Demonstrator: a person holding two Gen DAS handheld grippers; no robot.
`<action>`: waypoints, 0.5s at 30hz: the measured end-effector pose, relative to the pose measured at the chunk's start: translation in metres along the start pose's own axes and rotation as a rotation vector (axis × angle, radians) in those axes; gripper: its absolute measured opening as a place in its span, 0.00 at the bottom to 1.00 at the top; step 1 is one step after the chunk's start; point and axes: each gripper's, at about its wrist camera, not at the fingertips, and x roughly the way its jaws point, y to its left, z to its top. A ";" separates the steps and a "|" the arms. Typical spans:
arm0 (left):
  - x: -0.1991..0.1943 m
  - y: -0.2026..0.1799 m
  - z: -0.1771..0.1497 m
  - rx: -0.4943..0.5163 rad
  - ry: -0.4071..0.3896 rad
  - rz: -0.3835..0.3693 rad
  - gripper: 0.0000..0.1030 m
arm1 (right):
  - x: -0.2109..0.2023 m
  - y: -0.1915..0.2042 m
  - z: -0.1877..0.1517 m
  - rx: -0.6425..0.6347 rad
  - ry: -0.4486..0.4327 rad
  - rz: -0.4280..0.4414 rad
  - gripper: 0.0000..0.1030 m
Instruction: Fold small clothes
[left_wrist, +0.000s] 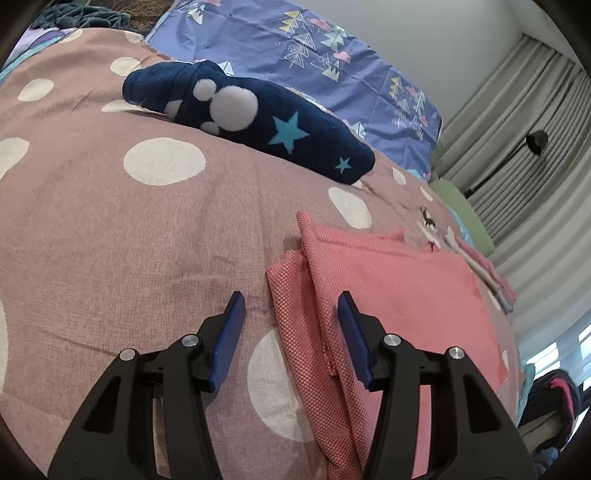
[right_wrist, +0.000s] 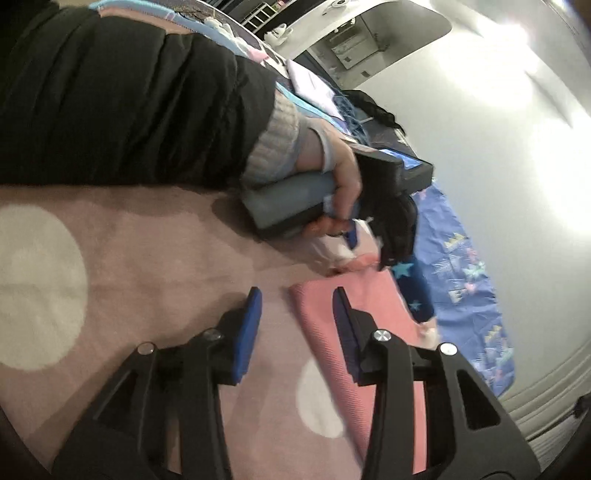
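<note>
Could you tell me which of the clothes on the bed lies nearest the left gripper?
The pink garment, right at the left gripper; the navy star-patterned one lies farther back.

A bed is covered by a dusty-pink quilt (left_wrist: 147, 229) dotted with white circles, and a blue sheet (left_wrist: 295, 48) printed with small trees is spread beyond it. A plain white wall (left_wrist: 424, 33) is seen behind. Grey pleated curtains (left_wrist: 524, 147) are hung at the right, daylight being admitted at a window (left_wrist: 554, 354) below them.
</note>
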 end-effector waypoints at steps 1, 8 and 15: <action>0.000 -0.001 0.000 0.009 0.005 0.003 0.51 | 0.003 -0.002 -0.001 0.012 0.018 0.000 0.39; -0.002 0.004 -0.001 0.012 0.062 -0.039 0.34 | 0.039 -0.031 -0.006 0.166 0.144 0.036 0.40; 0.012 -0.001 0.000 -0.033 0.017 -0.059 0.50 | 0.079 -0.051 0.000 0.255 0.182 0.056 0.38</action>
